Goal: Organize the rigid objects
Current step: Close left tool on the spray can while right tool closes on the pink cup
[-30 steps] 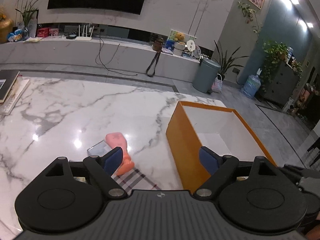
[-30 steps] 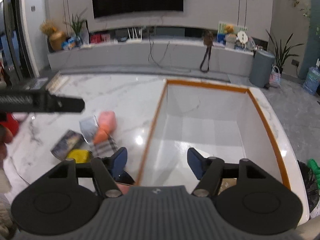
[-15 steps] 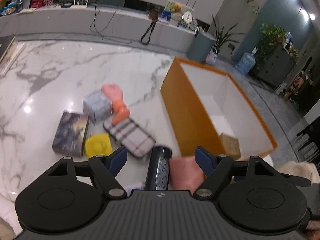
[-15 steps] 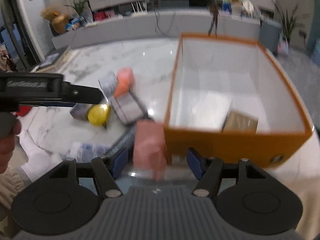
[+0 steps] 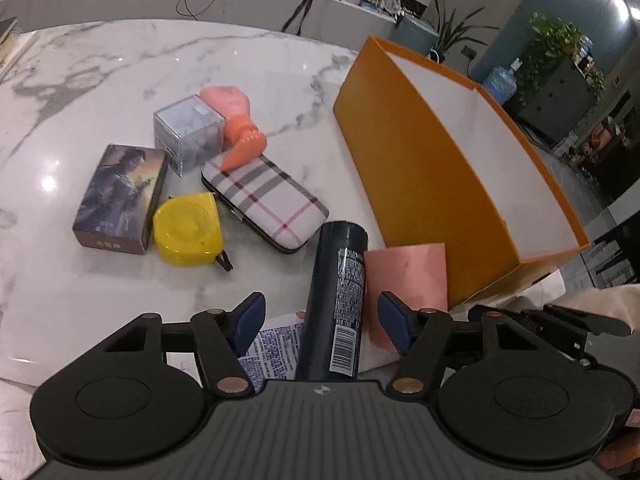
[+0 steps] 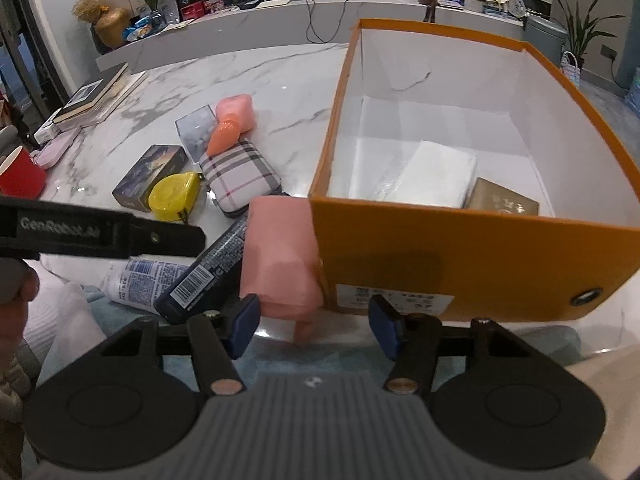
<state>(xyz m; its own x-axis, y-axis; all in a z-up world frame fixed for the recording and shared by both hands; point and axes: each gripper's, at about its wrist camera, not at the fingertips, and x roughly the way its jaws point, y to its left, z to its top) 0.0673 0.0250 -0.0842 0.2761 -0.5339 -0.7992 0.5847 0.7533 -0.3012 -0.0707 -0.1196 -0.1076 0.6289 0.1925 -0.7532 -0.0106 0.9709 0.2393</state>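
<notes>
An orange box (image 5: 432, 168) (image 6: 460, 248) stands on the marble table; a white packet (image 6: 434, 180) and a tan box (image 6: 504, 202) lie inside. Beside it lie a pink box (image 5: 406, 280) (image 6: 280, 256), a dark can (image 5: 338, 300) (image 6: 208, 272), a plaid case (image 5: 264, 200) (image 6: 240, 176), a yellow tape measure (image 5: 186, 230) (image 6: 174, 190), a picture box (image 5: 122, 196), a clear cube (image 5: 188, 134) and a pink-orange bottle (image 5: 238, 128) (image 6: 232, 124). My left gripper (image 5: 322, 316) is open above the can. My right gripper (image 6: 314, 322) is open in front of the pink box.
A white labelled bottle (image 6: 140, 276) lies at the table's near edge. Books (image 6: 94, 96) and a red cup (image 6: 20, 176) sit at the far left. The left gripper's body (image 6: 100, 232) crosses the right wrist view.
Both grippers have pulled back and up from the table; the whole group of objects and the box's front now show. Both stay open and empty.
</notes>
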